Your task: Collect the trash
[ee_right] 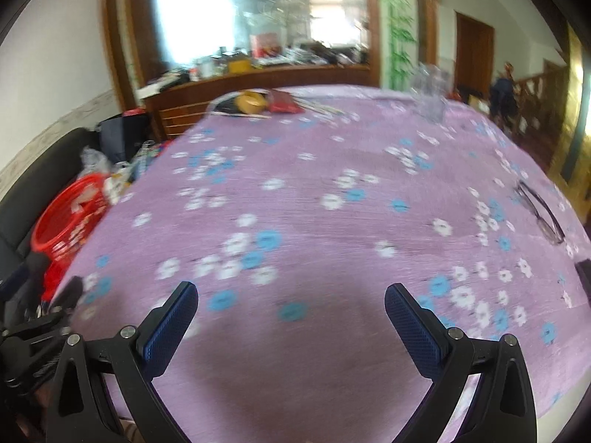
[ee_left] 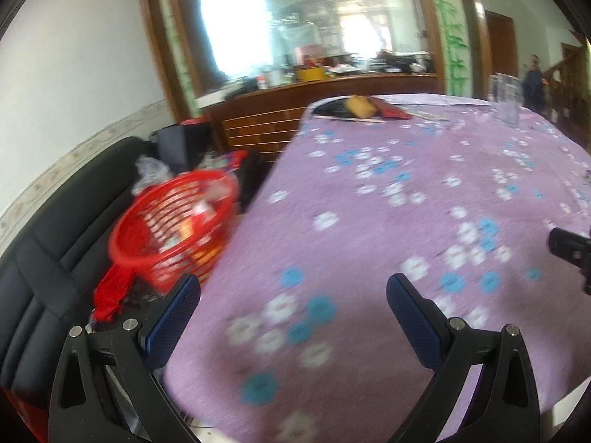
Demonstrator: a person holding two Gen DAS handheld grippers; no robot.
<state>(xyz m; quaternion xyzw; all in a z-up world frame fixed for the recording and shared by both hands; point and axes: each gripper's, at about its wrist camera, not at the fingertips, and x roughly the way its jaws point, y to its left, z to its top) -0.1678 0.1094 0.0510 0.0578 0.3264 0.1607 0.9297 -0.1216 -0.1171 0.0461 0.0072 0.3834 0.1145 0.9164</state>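
Left gripper (ee_left: 293, 291): jaws spread wide, nothing between the blue pads (ee_left: 173, 317). It hangs over the near left edge of the table (ee_left: 369, 221), one finger past the edge, the other above the cloth.

Right gripper (ee_right: 291, 293): jaws likewise spread wide and empty, above the near middle of the table. Part of the left gripper's black frame shows at the lower left of the right view; a black part, likely the right gripper, shows at the right edge of the left view.

Table: covered by a purple cloth (ee_right: 314, 203) with white and blue flowers. The near and middle areas carry no loose items.

Trash: a red basket (ee_left: 173, 229) stands off the table's left side, on a black sofa (ee_left: 55, 240), with wrappers and paper inside. A red cloth (ee_left: 110, 291) lies just below it. Clear plastic (ee_left: 151, 170) lies behind the basket.

Far edge of table: a yellow-brown lump (ee_right: 253, 101) touching a red packet (ee_right: 282, 103), with thin sticks (ee_right: 317, 107) beside them; blur hides what they are. A clear jug (ee_right: 430, 92) stands far right. Glasses (ee_right: 543, 214) lie near the right edge.

Beyond: a wooden sideboard (ee_left: 295, 110) under a large mirror (ee_left: 295, 18). Both views are motion-blurred.
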